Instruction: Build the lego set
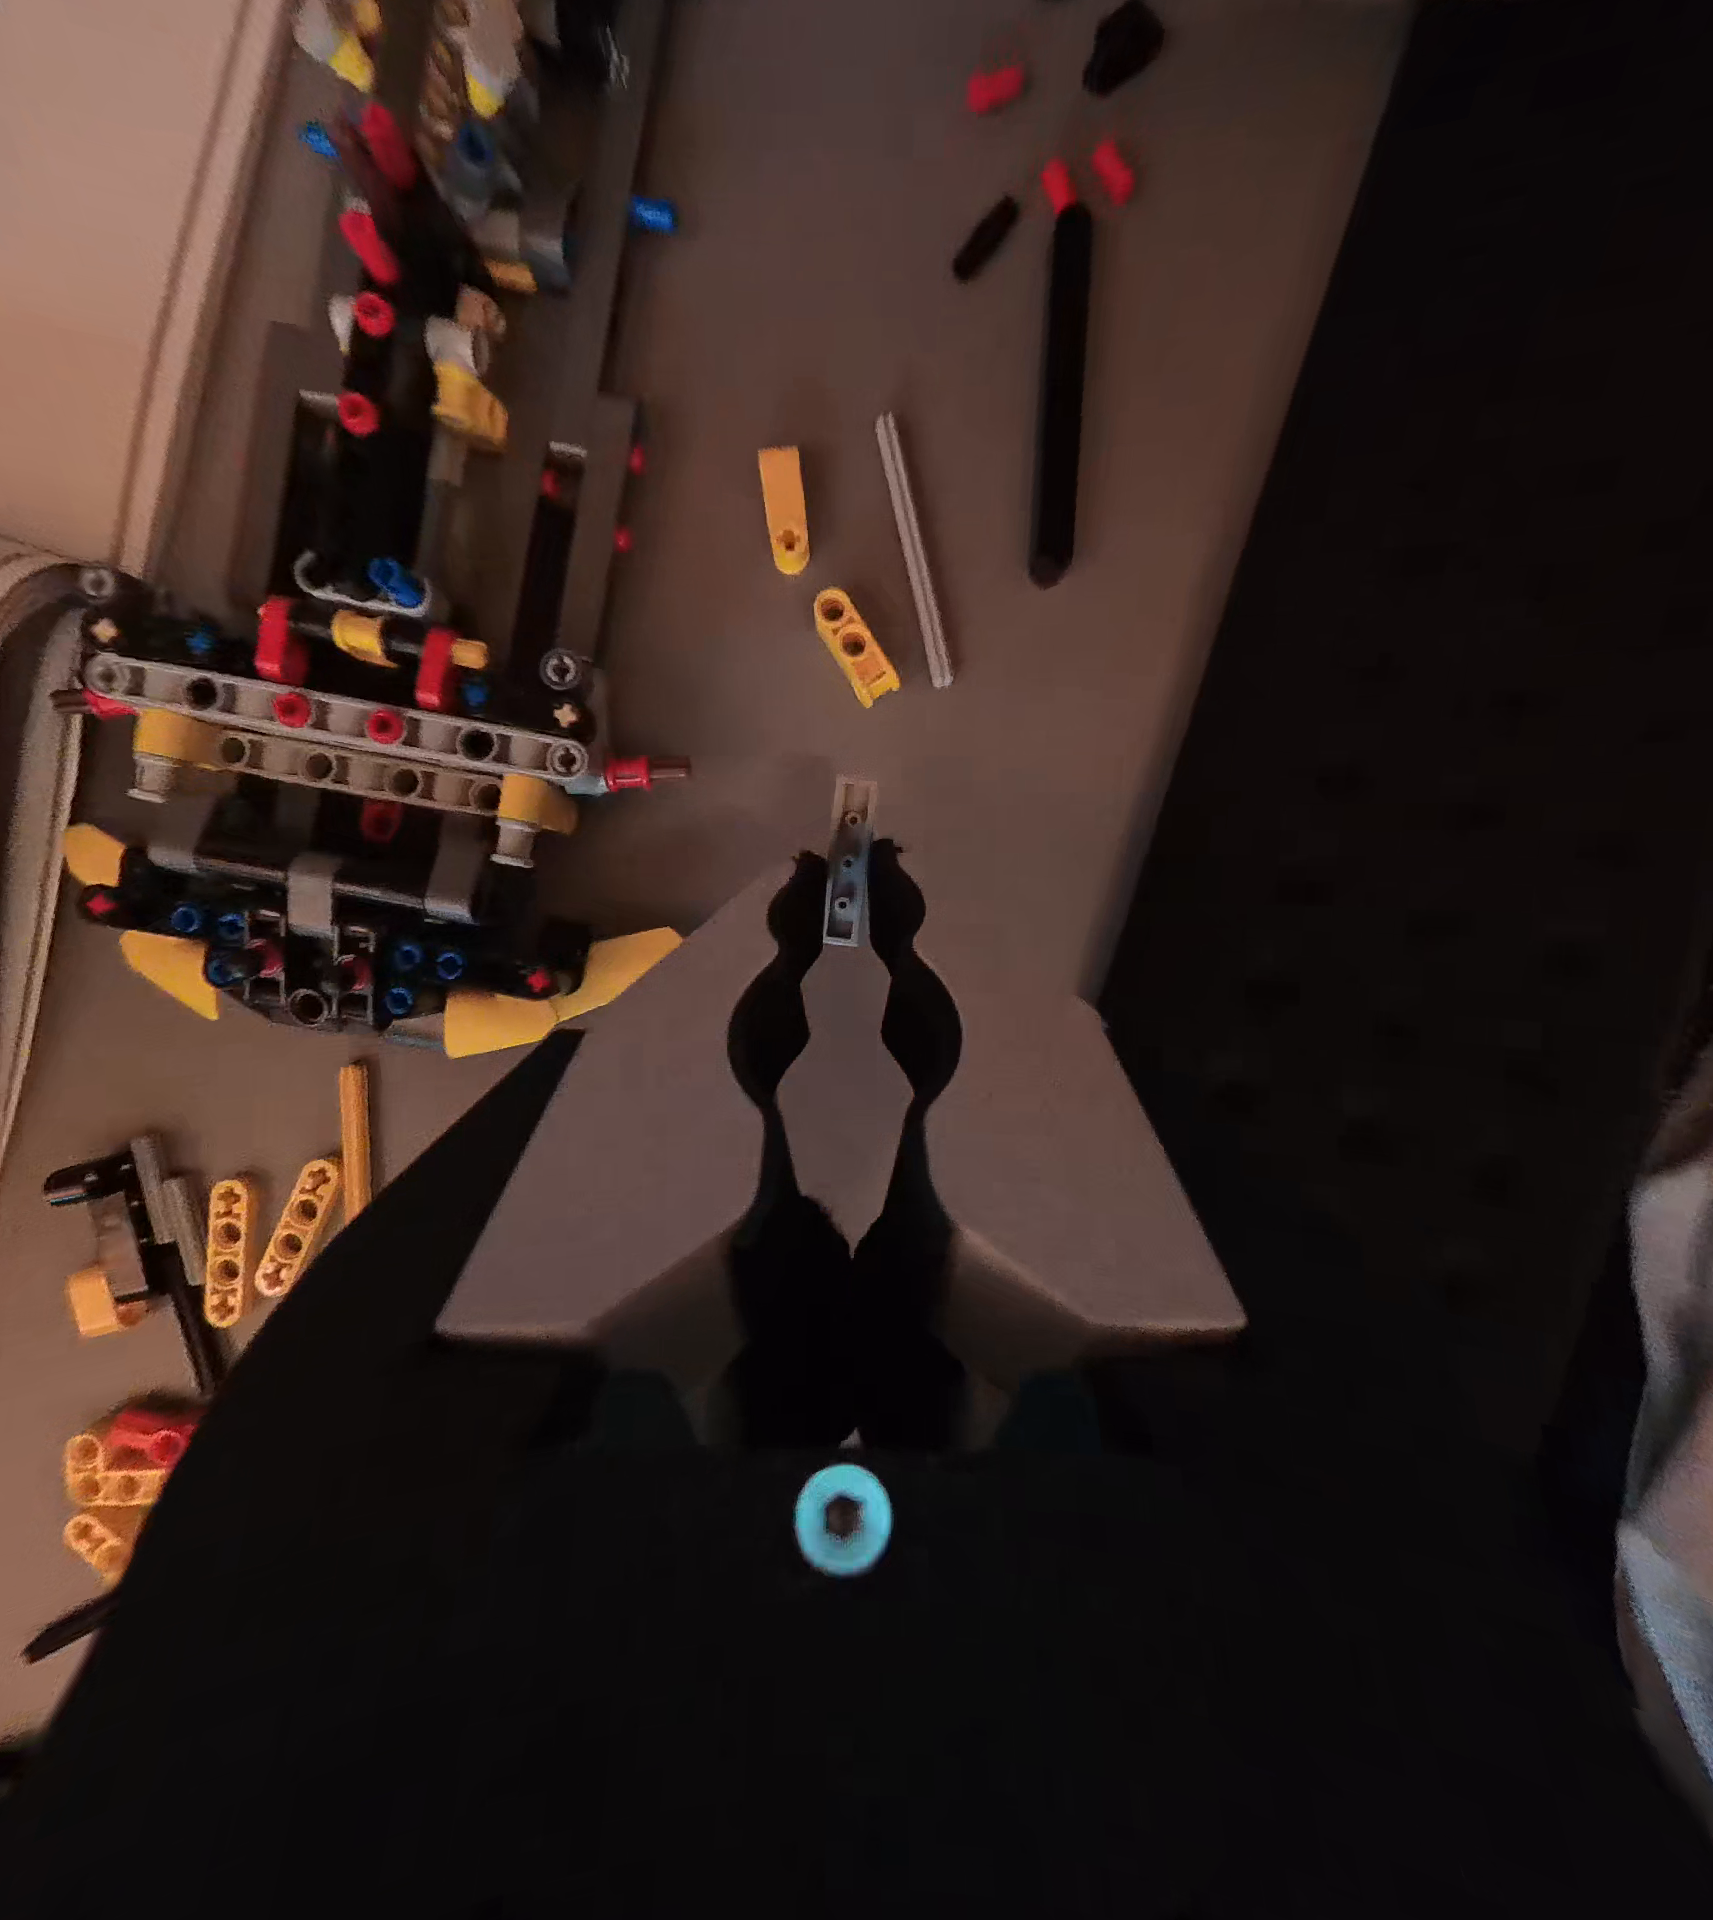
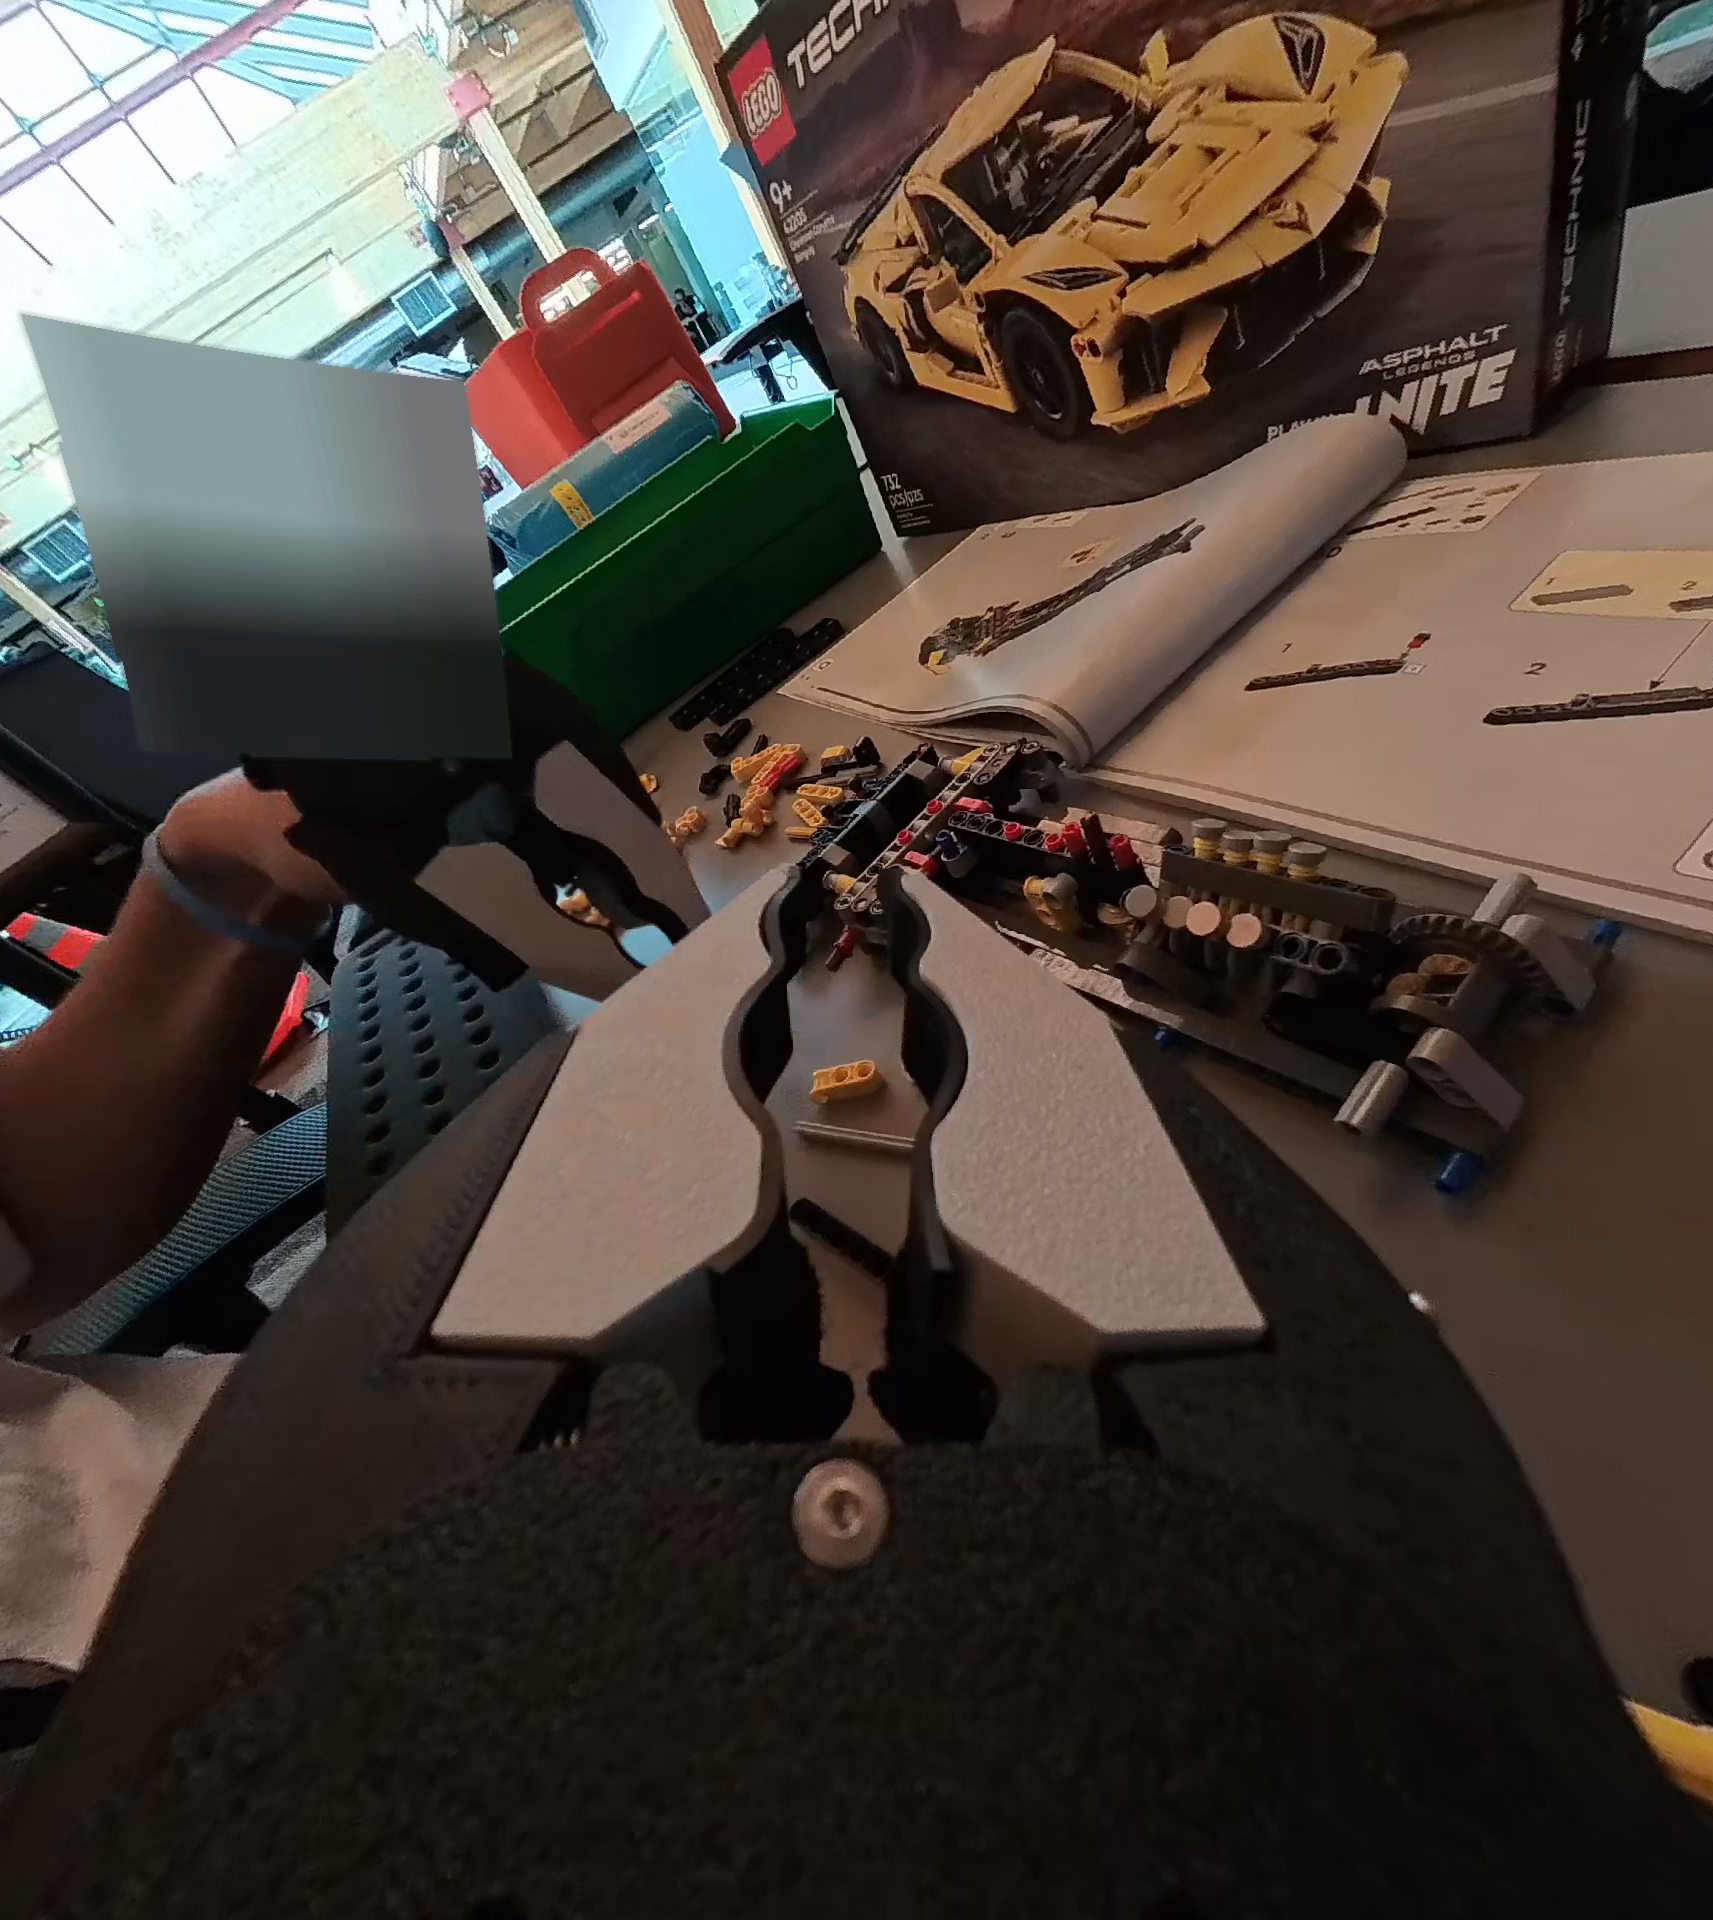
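Gripped between the closed jaws of the left gripper [image 1: 850, 854], at centre frame, a small grey beam [image 1: 850, 871] hangs above the table [image 1: 1018, 727], apparently the next part to go on. Left of it sits the partly built chassis [image 1: 332, 790], black and grey with yellow panels, while loose yellow connectors [image 1: 857, 646], a grey axle [image 1: 914, 551] and a long black axle [image 1: 1062, 395] wait upper right. From the other side, the right gripper [image 2: 839, 885] hovers with jaws slightly parted and empty; the engine and gear section [image 2: 1330, 945] lies at right, below the open instruction booklet [image 2: 1454, 665] and set box [image 2: 1195, 229]. Judged against the box picture, bodywork and wheels remain undone.
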`<state>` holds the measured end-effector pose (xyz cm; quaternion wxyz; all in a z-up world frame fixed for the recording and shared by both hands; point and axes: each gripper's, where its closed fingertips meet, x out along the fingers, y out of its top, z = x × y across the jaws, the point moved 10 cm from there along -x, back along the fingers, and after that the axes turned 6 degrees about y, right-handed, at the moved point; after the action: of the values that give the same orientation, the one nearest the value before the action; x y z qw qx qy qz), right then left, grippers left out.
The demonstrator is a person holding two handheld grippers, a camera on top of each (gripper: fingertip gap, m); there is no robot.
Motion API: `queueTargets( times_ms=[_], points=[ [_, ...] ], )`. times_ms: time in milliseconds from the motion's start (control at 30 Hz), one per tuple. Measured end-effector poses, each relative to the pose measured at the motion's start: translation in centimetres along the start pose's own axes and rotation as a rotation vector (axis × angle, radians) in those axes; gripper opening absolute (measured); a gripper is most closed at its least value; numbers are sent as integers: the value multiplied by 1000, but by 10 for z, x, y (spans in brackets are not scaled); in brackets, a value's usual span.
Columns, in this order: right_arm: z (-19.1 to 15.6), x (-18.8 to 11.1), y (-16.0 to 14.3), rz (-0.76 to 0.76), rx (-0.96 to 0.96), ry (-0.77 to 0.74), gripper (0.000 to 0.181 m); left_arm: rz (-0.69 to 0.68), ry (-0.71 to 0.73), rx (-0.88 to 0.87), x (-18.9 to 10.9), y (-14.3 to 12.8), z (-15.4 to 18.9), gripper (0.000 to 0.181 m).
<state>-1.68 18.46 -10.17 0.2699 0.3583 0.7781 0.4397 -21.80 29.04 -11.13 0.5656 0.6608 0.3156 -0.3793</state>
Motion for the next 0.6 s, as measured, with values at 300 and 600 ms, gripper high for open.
queueTargets(
  times_ms=[300,600],
  points=[
    [1,0,0,-2,15,20,13,-79,0,11,9,-4,3,7],
    [0,0,0,-2,14,21,13,-36,-5,-29,16,-3,7,8]
  ],
)
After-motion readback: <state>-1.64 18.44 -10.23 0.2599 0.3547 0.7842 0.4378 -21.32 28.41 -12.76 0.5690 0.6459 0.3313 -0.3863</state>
